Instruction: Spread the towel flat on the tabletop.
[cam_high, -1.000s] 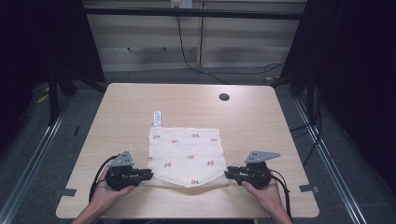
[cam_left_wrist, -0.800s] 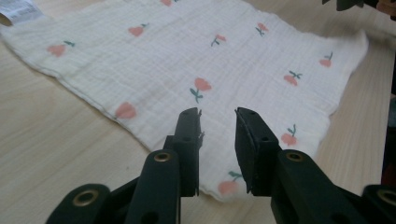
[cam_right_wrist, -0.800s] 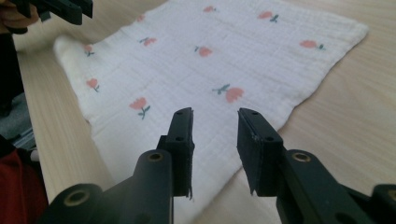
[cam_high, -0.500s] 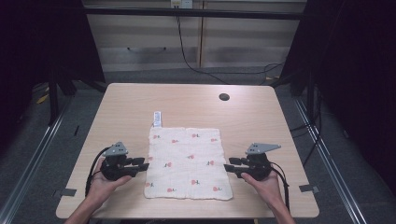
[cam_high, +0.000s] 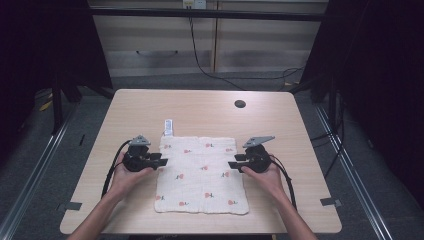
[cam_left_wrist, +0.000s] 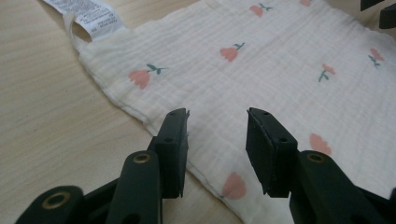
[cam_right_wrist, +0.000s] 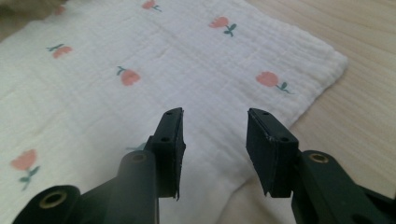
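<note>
The wooden table (cam_high: 200, 107) is the biggest thing here, a pale top with rounded corners, and most of its far half is bare. A small dark round hole (cam_high: 240, 104) sits near its far right corner.

Spread flat on the near half, roughly midway between the left and right edges, lies a white cloth (cam_high: 201, 173) printed with little pink flowers on green stems. Its near hem runs close to the table's near edge. The weave looks crinkled and soft in the left gripper view (cam_left_wrist: 261, 70), and in the right gripper view (cam_right_wrist: 140, 84) one corner of it ends on bare wood.

The person's left hand (cam_high: 127, 176) and right hand (cam_high: 265, 175) come in from the near edge, one at each side of the cloth.

The left gripper (cam_high: 159, 160) points inward at the cloth's left hem, jaws held apart with nothing between them, over the hem. The right gripper (cam_high: 234, 164) faces it from the right hem, jaws likewise apart and gripping nothing.

A small white care label (cam_high: 169, 127) sticks out from the cloth's far left corner, lying on the wood; its print is too small to read (cam_left_wrist: 88, 16).
</note>
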